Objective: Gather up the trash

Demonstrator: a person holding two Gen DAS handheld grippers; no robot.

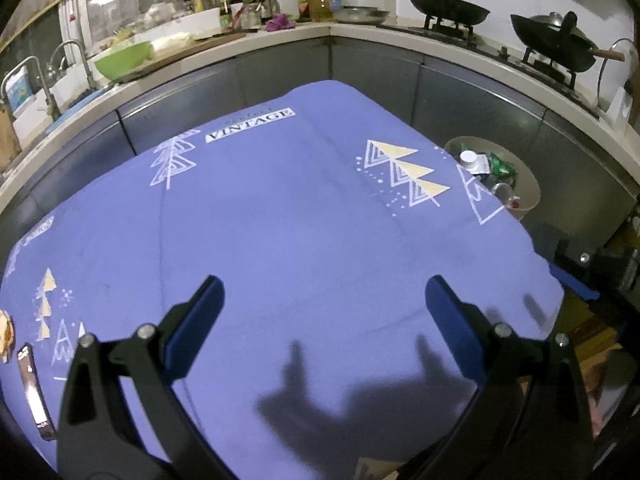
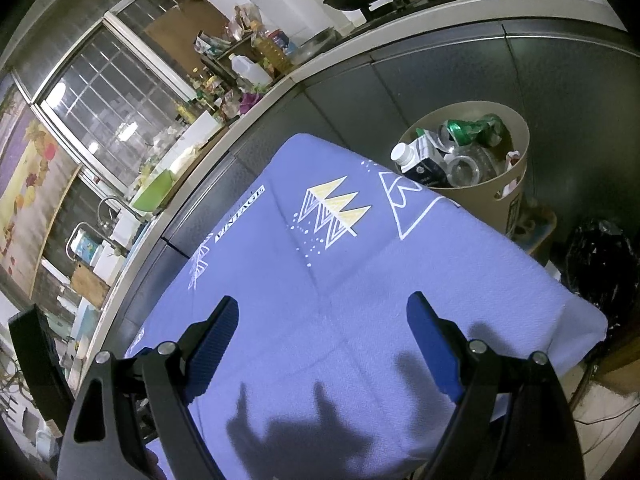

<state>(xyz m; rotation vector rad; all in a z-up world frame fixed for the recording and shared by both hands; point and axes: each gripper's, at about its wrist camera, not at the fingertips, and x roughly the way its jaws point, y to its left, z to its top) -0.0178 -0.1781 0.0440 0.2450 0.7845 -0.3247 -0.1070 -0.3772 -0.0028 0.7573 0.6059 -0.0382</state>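
Observation:
A beige trash bin (image 2: pixel 516 184) stands beyond the table's far right corner, filled with a crushed green can (image 2: pixel 472 128), a dark carton (image 2: pixel 424 160) and a clear plastic bottle (image 2: pixel 468 168). It also shows in the left wrist view (image 1: pixel 528 196). The table wears a blue-purple cloth (image 1: pixel 280 220) with tree prints. My left gripper (image 1: pixel 324 300) is open and empty above the cloth. My right gripper (image 2: pixel 322 320) is open and empty above the cloth, with the bin ahead to the right. At the left edge lie a flat silver wrapper-like item (image 1: pixel 34 392) and a tan scrap (image 1: pixel 5 336).
A kitchen counter (image 1: pixel 360 36) wraps around behind the table, with woks on burners (image 1: pixel 448 4), bottles, a green bowl (image 1: pixel 124 58) and a sink faucet (image 1: pixel 76 60). A black bag (image 2: pixel 600 264) sits on the floor right of the bin. Grey cabinet fronts stand close behind the table.

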